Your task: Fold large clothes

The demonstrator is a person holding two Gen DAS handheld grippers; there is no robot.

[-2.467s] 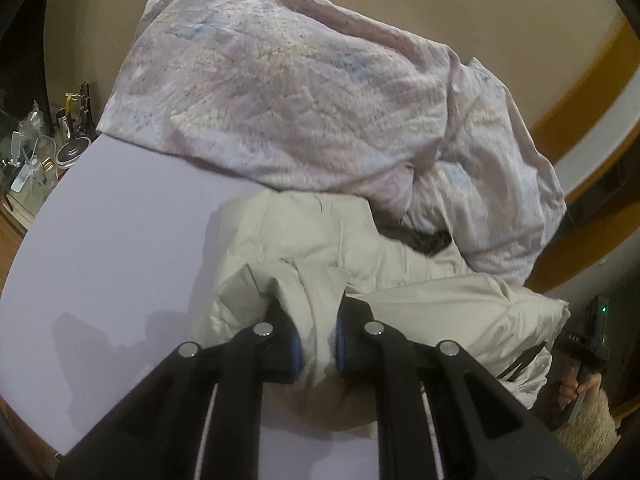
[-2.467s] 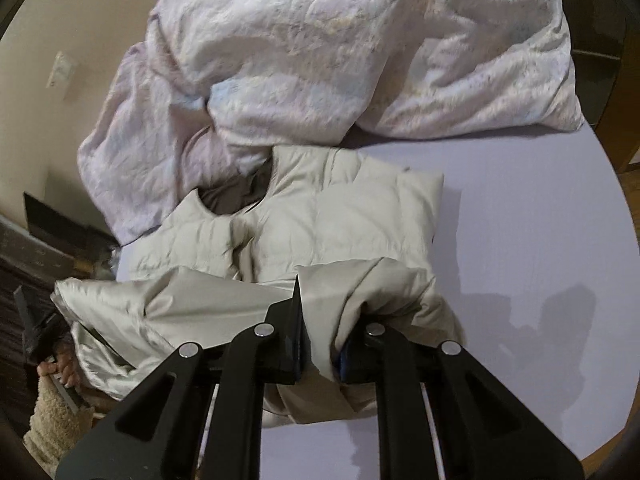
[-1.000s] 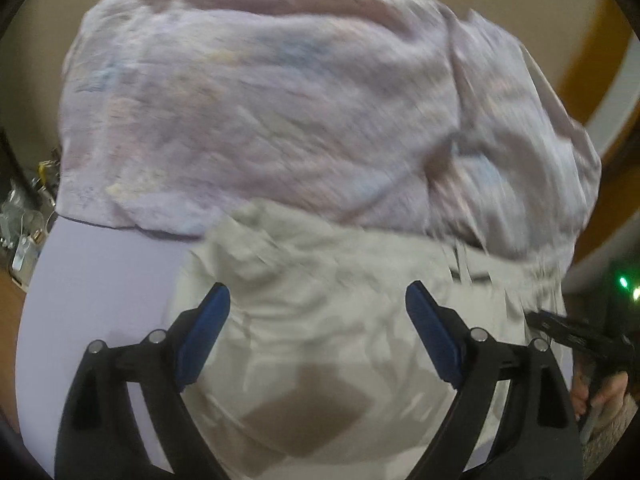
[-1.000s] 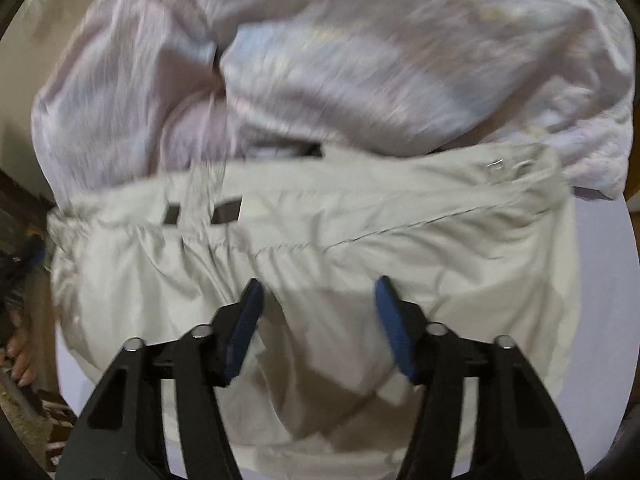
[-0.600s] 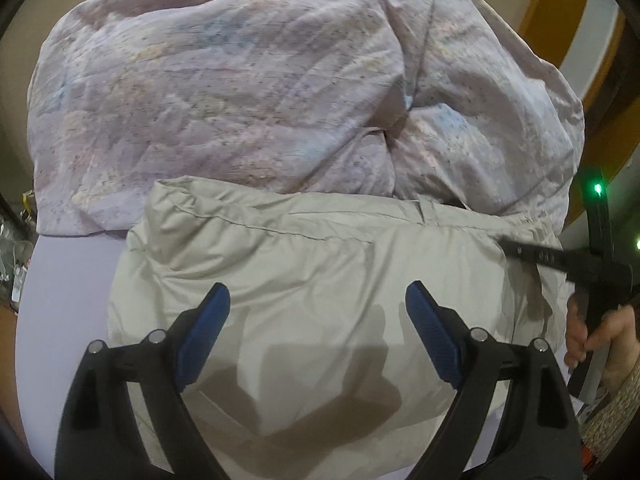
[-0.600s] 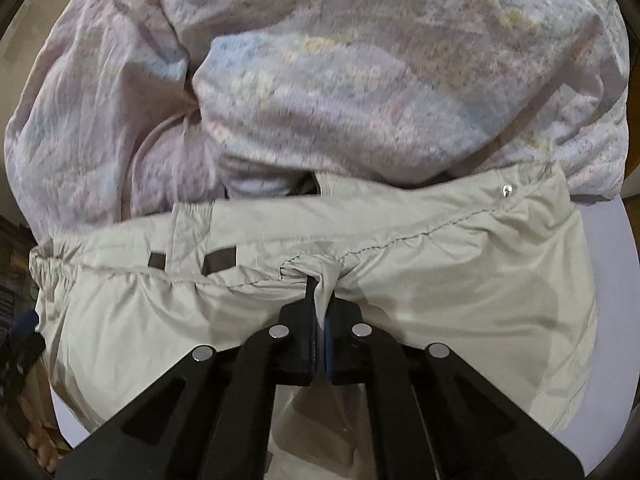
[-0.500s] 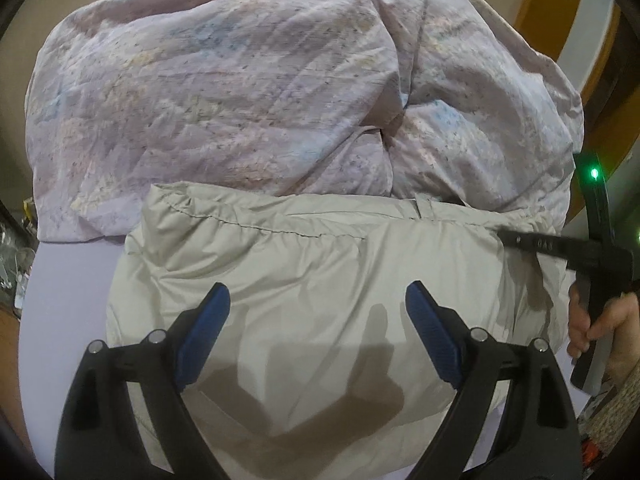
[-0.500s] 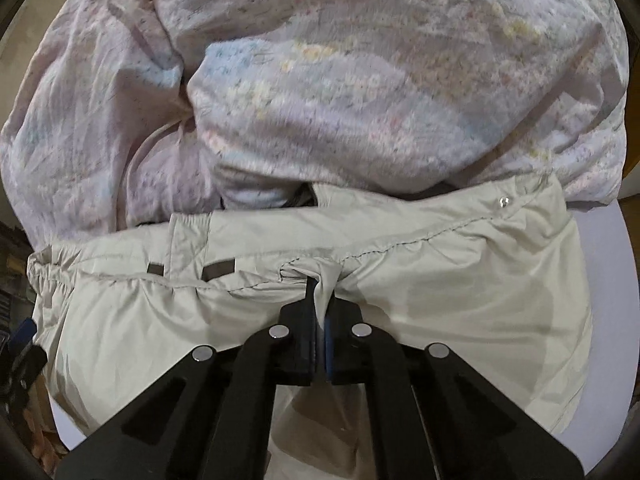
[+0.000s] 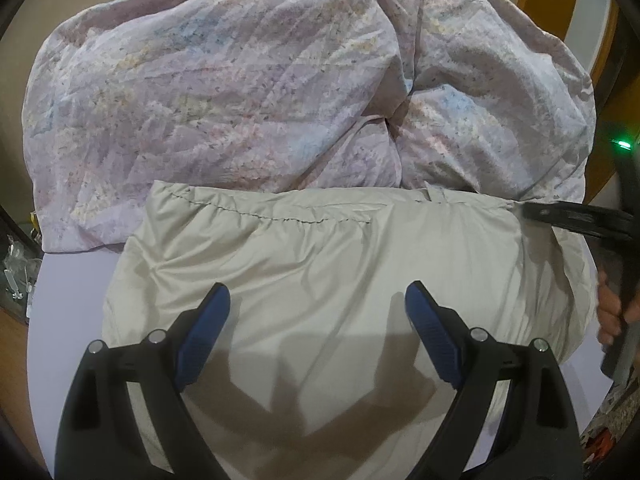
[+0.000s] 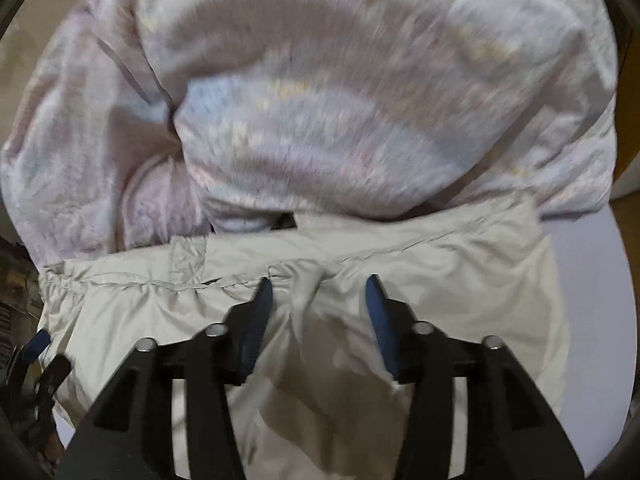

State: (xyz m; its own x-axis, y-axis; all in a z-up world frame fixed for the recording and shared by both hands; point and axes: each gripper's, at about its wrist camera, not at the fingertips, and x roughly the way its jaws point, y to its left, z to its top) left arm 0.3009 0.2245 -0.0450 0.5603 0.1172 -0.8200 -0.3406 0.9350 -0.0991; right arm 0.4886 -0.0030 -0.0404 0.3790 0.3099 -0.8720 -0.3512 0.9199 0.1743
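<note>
Beige padded jacket (image 9: 320, 272) lies folded once against the quilt (image 9: 240, 80) (further folds probably remain), left gripper (image 9: 316, 312) wide, right gripper (image 10: 318, 300) just opened, both empty.

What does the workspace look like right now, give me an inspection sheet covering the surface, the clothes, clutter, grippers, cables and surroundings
Surface: pale lilac bed sheet, bare at the edges.
Job's things: beige jacket lies folded and fairly flat; a small raised pinch of fabric shows near its stitched seam in the right wrist view.
Clutter: bunched floral quilt behind the jacket, overlapping its far edge.
Grippers: left gripper open above the jacket, holding nothing; right gripper jaws have just been opening, pads clear of the pinched fabric between them.
Cables: nothing seen.
Surroundings: beige wall; small items on a shelf left of the bed, too small to identify.
</note>
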